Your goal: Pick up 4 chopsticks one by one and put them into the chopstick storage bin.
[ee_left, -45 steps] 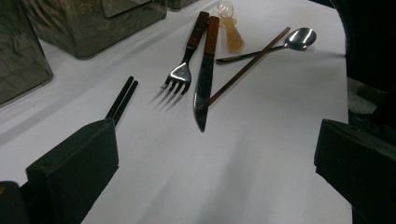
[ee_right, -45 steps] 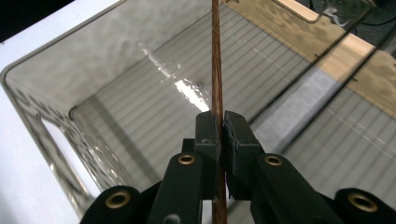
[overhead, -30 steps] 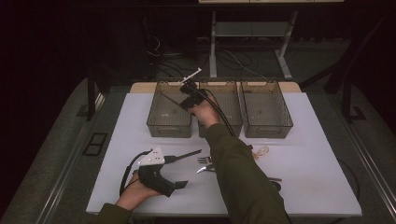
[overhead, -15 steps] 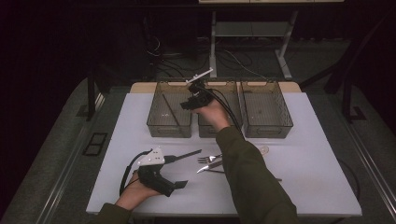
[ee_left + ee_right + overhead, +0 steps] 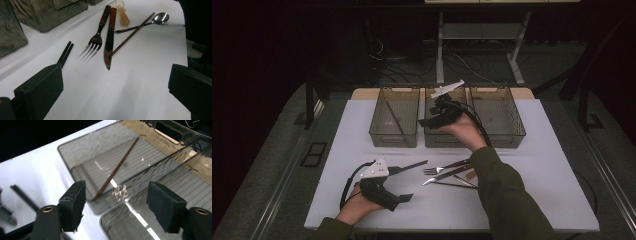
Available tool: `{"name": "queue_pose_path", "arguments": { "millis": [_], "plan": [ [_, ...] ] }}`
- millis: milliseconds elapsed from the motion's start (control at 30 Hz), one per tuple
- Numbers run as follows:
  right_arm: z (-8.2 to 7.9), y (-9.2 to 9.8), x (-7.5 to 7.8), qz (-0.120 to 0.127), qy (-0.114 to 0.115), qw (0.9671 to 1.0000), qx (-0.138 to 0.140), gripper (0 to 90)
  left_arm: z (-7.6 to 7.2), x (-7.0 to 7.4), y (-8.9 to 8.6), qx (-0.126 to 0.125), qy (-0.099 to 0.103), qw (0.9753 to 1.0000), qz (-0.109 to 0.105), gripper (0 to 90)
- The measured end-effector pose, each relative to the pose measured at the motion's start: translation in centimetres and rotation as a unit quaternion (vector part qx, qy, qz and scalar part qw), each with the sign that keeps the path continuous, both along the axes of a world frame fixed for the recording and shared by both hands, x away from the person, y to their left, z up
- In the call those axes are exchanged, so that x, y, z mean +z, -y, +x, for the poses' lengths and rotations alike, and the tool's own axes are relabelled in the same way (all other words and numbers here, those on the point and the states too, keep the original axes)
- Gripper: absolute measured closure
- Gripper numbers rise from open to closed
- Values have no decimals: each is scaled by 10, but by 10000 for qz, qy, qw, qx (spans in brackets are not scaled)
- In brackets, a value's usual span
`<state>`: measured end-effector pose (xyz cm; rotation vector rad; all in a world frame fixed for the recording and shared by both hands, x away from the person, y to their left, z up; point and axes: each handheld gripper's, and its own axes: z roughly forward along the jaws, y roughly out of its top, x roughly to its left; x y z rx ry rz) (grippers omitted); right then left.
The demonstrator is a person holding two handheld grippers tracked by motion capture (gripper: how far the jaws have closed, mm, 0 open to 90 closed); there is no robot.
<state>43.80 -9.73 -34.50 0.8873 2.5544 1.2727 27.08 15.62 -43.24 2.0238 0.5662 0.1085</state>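
The right gripper (image 5: pixel 428 121) hangs above the middle bin (image 5: pixel 447 131), jaws wide and empty. A brown chopstick (image 5: pixel 115 170) lies in the left bin (image 5: pixel 394 122), just beyond them. The left gripper (image 5: pixel 404 197) rests wide apart near the fork (image 5: pixel 98 35).

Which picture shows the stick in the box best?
The right gripper view: the brown chopstick lies large and whole, slanted across the floor of the left bin. The high view shows it as a thin, small line. In the left gripper view that bin's inside is too blurred to tell.
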Motion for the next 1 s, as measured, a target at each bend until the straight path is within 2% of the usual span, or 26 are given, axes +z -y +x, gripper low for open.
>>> {"name": "queue_pose_path", "arguments": {
  "millis": [200, 300, 500, 567, 667, 1000],
  "plan": [
    [-17, 24, 1, 90, 102, 9999, 78, 207, 1, -1, -1, -21, -34, 10000, 16, 0],
    [-26, 35, 0, 123, 105, 9996, 209, 210, 1, -1, -1, -18, -47, 10000, 14, 0],
    [-44, 56, -10, 36, 111, 9992, 385, 208, 1, -1, -2, 7, -20, 10000, 4, 0],
    [-49, 63, -14, 24, 28, 9989, 475, 208, 1, -1, -1, 19, -28, 10000, -7, 0],
    [-60, 72, -19, -14, 22, 9983, 576, 211, 1, -1, -2, 16, -37, 10000, -3, 0],
    [-91, 107, -35, -123, 37, 9981, 608, 219, 1, -2, -2, 14, -32, 10000, 33, 0]
  ]
}}
